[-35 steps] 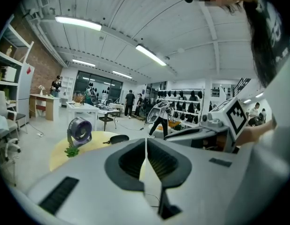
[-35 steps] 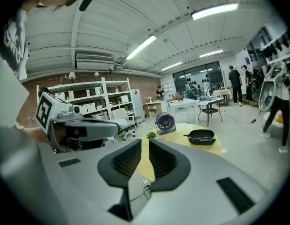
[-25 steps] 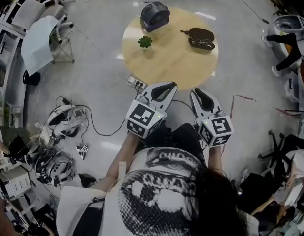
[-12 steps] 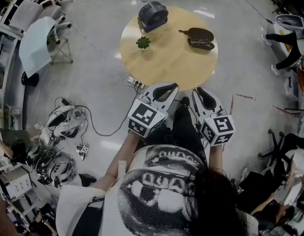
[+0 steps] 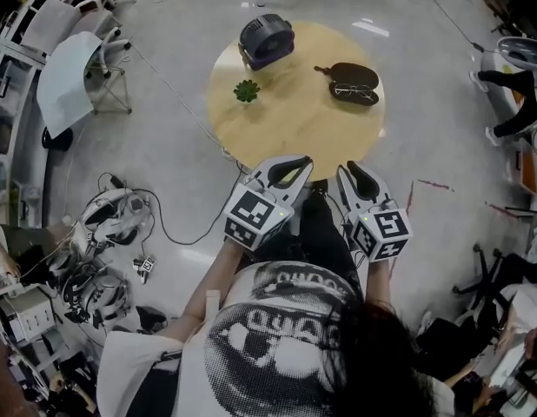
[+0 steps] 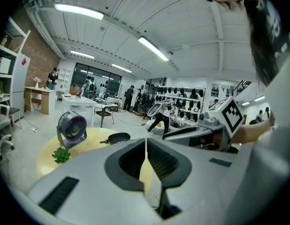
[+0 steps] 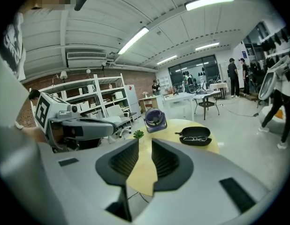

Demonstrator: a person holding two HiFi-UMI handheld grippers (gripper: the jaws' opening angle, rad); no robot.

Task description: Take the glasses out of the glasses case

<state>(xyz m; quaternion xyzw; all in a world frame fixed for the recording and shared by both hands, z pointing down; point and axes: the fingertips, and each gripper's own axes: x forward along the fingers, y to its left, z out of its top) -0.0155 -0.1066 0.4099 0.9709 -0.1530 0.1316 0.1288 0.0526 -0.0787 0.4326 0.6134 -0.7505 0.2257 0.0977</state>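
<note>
An open dark glasses case (image 5: 348,81) lies on the far right of the round wooden table (image 5: 295,129), with the glasses (image 5: 359,89) resting in its lower half. Both grippers hover at the table's near edge, well short of the case. My left gripper (image 5: 305,160) has its tips together and holds nothing. The jaws of my right gripper (image 5: 348,168) are opening, with a small gap and nothing between them. The right gripper view looks past the right gripper (image 7: 145,143) to the case (image 7: 195,136). In the left gripper view the left gripper (image 6: 145,139) points toward the case (image 6: 118,137).
A small purple desk fan (image 5: 267,40) stands at the table's far left, and a little green plant (image 5: 246,90) sits near it. Cables and headsets (image 5: 112,215) litter the floor at left. A chair (image 5: 73,76) stands further left.
Both grippers have moved forward to the table's near edge, side by side. The case and glasses have not moved.
</note>
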